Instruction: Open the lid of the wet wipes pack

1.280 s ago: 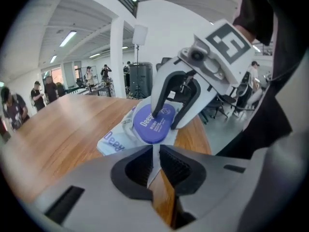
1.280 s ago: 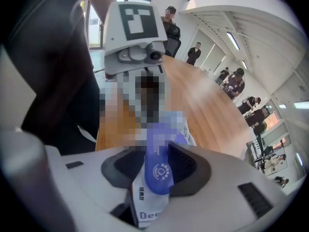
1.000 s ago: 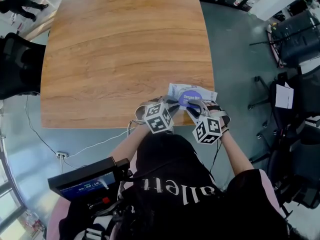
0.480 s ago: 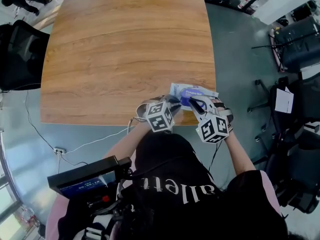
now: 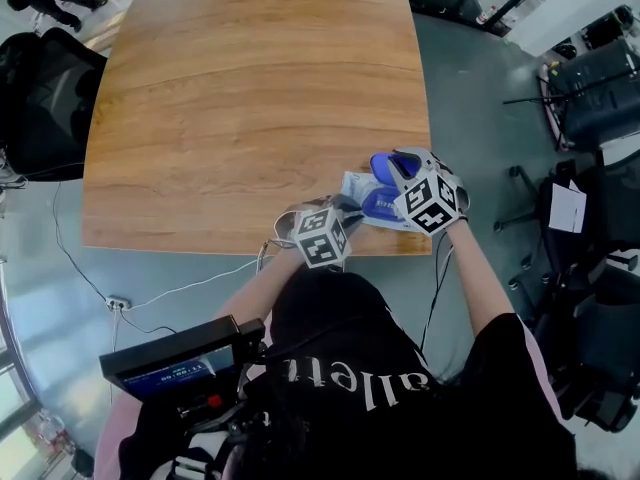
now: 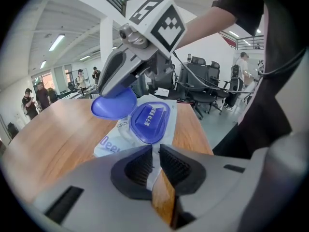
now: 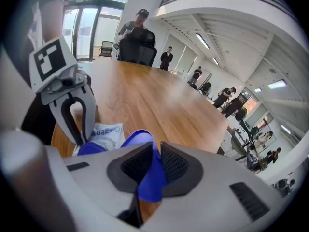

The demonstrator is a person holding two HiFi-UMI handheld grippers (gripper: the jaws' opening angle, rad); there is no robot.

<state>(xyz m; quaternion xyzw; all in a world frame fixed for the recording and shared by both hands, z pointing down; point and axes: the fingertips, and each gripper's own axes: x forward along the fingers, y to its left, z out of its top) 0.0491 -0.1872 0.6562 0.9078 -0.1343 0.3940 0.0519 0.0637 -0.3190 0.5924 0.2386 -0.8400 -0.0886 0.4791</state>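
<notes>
The wet wipes pack (image 5: 352, 185) lies at the near right edge of the wooden table (image 5: 250, 98). My left gripper (image 5: 345, 208) is shut on the pack's near edge (image 6: 155, 154), with white film between its pads. My right gripper (image 5: 398, 168) has just closed on the round blue lid (image 5: 390, 163) and holds it swung up off the pack. In the left gripper view the lid (image 6: 114, 103) stands raised beside the blue oval opening frame (image 6: 149, 122). In the right gripper view the lid (image 7: 145, 168) sits pinched between the pads.
Office chairs (image 5: 590, 68) and stands crowd the floor right of the table. A black chair (image 5: 40, 98) stands at the left. A cable (image 5: 180, 290) runs across the floor by the near edge. Several people (image 7: 166, 57) stand beyond the table's far end.
My right gripper closed on the blue lid and swung up and away over the table, flipping the lid open. The left gripper stayed put on the pack.
</notes>
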